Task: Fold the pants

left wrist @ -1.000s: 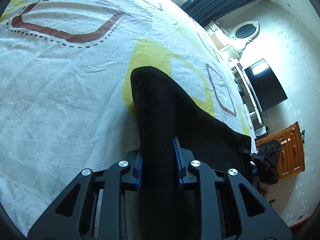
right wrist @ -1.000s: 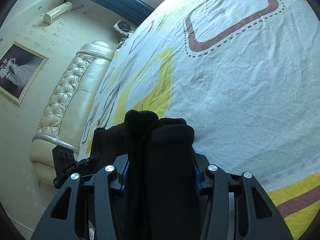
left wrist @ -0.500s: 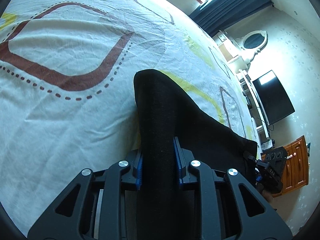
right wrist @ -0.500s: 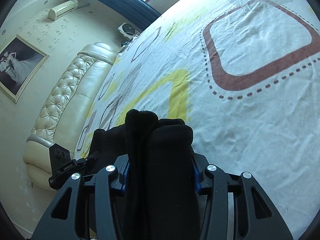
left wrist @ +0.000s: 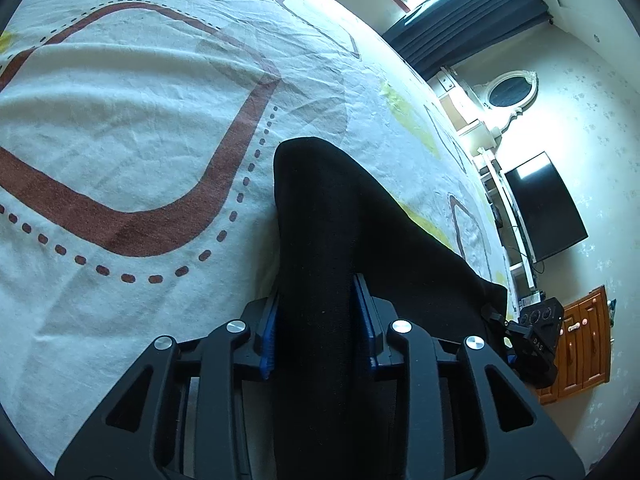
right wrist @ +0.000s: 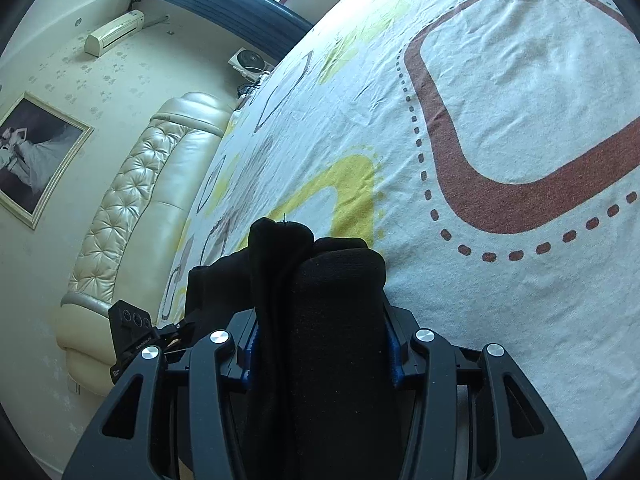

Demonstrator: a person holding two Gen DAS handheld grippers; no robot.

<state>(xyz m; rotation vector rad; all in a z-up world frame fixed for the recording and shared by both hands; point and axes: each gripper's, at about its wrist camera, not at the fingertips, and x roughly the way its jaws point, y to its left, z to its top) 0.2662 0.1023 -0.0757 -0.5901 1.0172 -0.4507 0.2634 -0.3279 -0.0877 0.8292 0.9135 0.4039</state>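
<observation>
Black pants point(left wrist: 320, 208) stretch between both grippers over a white bed sheet point(left wrist: 120, 120) with brown and yellow shapes. My left gripper point(left wrist: 316, 308) has a folded black edge filling the gap between its blue pads; its jaws are opening while the cloth still touches both pads. In the right wrist view, a thick bunched roll of the pants point(right wrist: 336, 280) sits in my right gripper point(right wrist: 320, 320), whose jaws are easing slightly wider with the pads still against the cloth. Each view shows the other gripper's black housing point(left wrist: 538, 336) point(right wrist: 132, 336) at the far end of the cloth.
A tufted cream headboard point(right wrist: 132, 208) runs along one side of the bed, under a framed picture point(right wrist: 32, 160). Past the other side are a wall TV point(left wrist: 544, 208), a wooden cabinet point(left wrist: 588, 344) and dark curtains point(left wrist: 472, 28).
Both grippers carried the pants forward across the bed; the brown outlined shape slid nearer in both views. The left gripper's pads stand a little wider apart than before.
</observation>
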